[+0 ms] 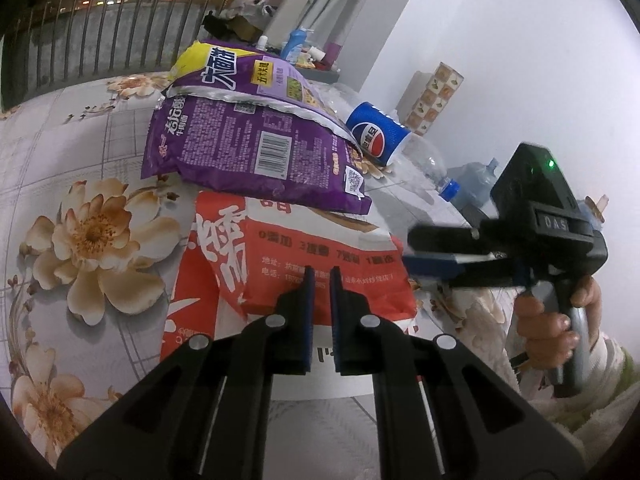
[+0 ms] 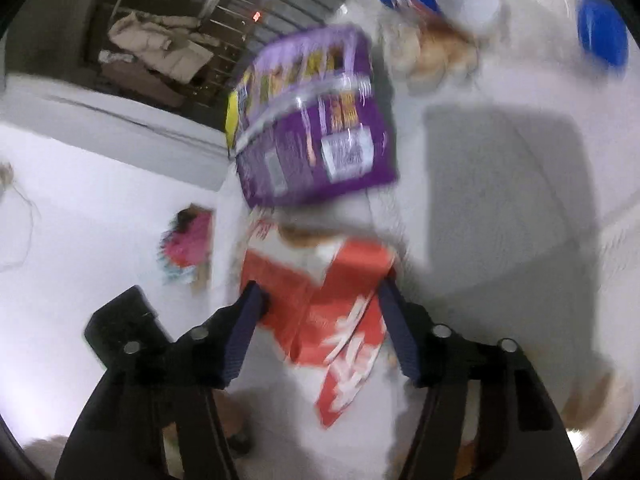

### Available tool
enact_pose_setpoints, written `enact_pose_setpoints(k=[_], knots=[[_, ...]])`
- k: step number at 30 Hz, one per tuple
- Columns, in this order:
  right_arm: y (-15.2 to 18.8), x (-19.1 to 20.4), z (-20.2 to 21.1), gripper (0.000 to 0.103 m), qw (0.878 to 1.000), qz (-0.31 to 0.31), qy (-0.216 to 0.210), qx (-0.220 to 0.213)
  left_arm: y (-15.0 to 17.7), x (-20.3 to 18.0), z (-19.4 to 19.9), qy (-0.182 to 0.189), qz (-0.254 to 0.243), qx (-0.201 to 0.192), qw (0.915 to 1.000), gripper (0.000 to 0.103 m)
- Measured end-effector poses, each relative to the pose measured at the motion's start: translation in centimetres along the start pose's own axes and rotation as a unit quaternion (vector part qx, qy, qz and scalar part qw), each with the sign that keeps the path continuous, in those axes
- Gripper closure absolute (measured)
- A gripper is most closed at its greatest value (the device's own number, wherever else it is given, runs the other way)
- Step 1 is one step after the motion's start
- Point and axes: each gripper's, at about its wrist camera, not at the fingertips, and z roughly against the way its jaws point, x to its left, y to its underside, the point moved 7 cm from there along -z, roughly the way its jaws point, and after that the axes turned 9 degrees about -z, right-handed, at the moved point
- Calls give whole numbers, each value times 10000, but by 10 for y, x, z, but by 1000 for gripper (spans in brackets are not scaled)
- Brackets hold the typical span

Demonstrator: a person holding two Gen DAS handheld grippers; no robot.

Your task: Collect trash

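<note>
Two views catch the red-and-white paper bag on the flowered tablecloth under a purple snack packet, yet only the sharp left one shows the Pepsi cup. Left gripper is nearly pressed together on the bag's edge. Right gripper, gripped by a hand and angled downward, stands spread around the bag, contact lost in blur.

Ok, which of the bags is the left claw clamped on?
The orange-and-white paper bag: the left claw pinches its near edge. The purple snack bag lies further back, on top of it, untouched.
</note>
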Motion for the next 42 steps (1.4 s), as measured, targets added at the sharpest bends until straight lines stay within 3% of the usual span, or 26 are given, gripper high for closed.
enact_pose_setpoints(k=[3,11,14,19,21,26,31,42], knots=[[6,-1,0,54,10000,55,33,-69,0,0,0,-7,-4,-1,10000,96],[-4,-16,8,68,9952,-708,-643,-191,1,1,1,-36,-38,6,10000,96],[-7,-24,6,76,9939,-885,-631,-171,1,1,1,-45,-48,12,10000,96],[-9,-21,3,75,9971,-690,-226,-242,1,1,1,-48,-51,18,10000,96],[-9,-16,3,70,9976,-606,-240,-246,1,1,1,-45,-44,11,10000,96],[-11,-11,12,70,9970,-528,-525,-233,1,2,1,-42,-21,-14,10000,96],[-15,-19,1,74,9966,-704,-348,-239,1,0,-1,-52,-62,31,10000,96],[-29,-8,-16,74,9957,-756,-405,-353,3,1,-1,41,13,29,10000,96]])
